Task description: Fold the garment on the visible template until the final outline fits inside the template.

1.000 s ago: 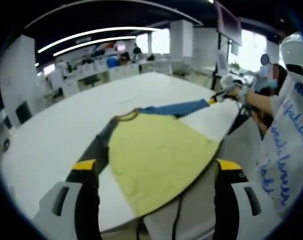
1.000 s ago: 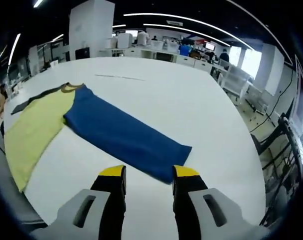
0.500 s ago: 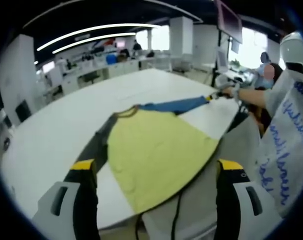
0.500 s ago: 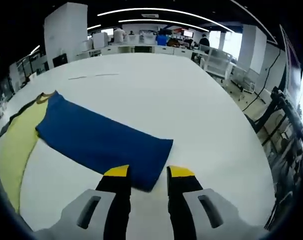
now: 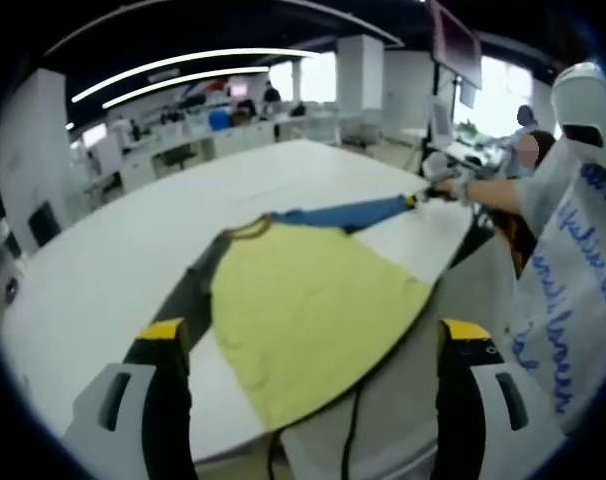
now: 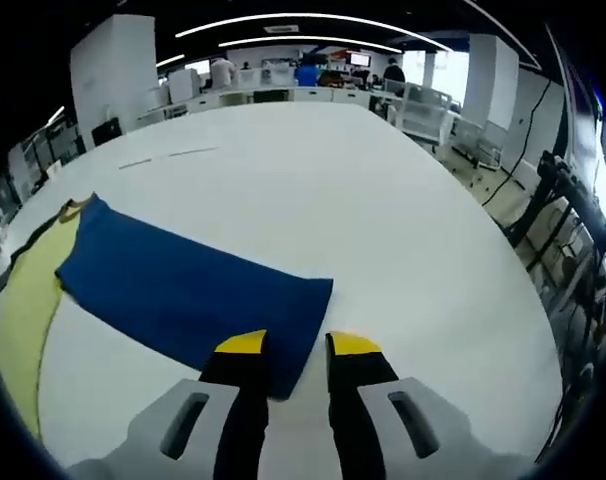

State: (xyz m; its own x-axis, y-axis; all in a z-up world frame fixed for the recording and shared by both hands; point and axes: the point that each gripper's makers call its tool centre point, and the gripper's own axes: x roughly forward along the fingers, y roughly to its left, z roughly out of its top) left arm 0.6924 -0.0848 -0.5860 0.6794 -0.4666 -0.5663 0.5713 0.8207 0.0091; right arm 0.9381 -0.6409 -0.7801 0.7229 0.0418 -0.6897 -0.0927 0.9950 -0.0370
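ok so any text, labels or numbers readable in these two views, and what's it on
Blue handwriting on the white sheet at the right edge of the left gripper view: cursive, too blurred to read.
Yellow, blue and dark garment on the white table: no print or label can be made out.
Yellow tips of both grippers' jaws: no markings can be made out.
Distant screens and desks: too small to read.

Left gripper (image 5: 308, 345) hangs level and low, its two yellow-tipped fingers (image 5: 164, 332) spread wide apart with nothing between them; right gripper (image 6: 298, 345) has its yellow-tipped fingers (image 6: 242, 344) drawn close together, a narrow gap showing between the tips; in the left gripper view the right gripper (image 5: 431, 190) sits far out, the person's forearm (image 5: 493, 188) stretched straight behind it.
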